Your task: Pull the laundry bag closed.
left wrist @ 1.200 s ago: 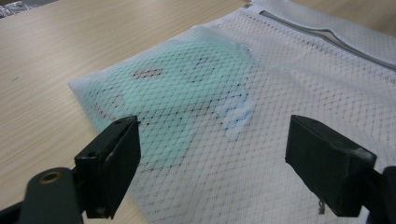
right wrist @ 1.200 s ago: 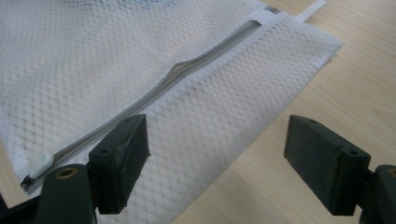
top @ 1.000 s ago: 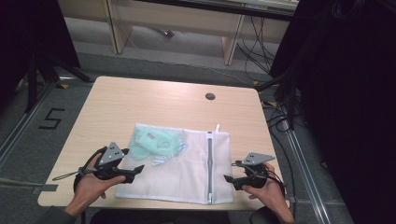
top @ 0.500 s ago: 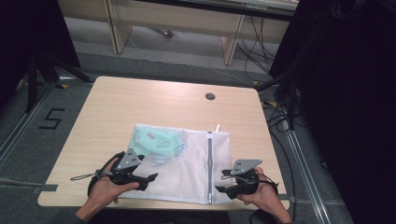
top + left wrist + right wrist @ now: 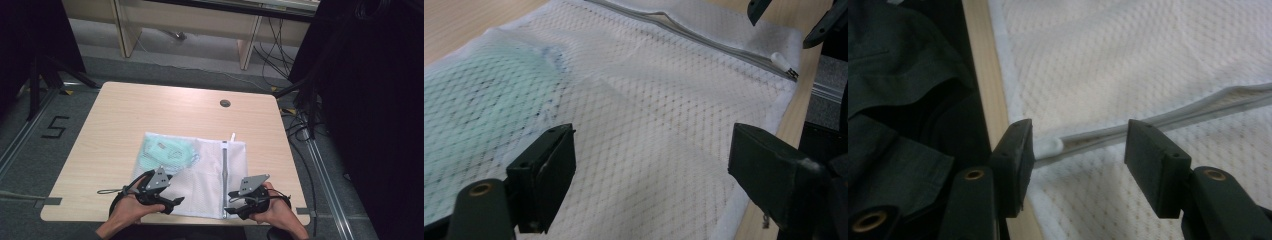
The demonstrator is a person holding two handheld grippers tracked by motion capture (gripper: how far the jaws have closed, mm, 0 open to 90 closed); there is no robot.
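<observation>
A white mesh laundry bag (image 5: 202, 175) lies flat on the near half of the wooden table (image 5: 150, 110), with a pale green garment (image 5: 165, 152) inside its left part. A grey zipper (image 5: 224, 165) runs front to back near its right side. My left gripper (image 5: 175, 204) is open, low over the bag's near left edge; its view has the mesh bag (image 5: 649, 100) between the jaws and the green garment (image 5: 479, 95) at left. My right gripper (image 5: 229, 210) is open at the zipper's near end. The white zipper pull (image 5: 1050, 146) lies between its jaws, next to the left one.
A round cable grommet (image 5: 225, 103) sits at the table's far right. The table's front edge (image 5: 983, 75) runs just beside the right gripper, with dark clothing (image 5: 898, 100) beyond it. The right gripper's jaw tips (image 5: 784, 20) show above the zipper pull (image 5: 781, 62). Cables (image 5: 300, 120) trail on the floor at right.
Both grippers have moved inward along the near edge: the left one to the right onto the bag, the right one to the left up to the zipper's near end.
</observation>
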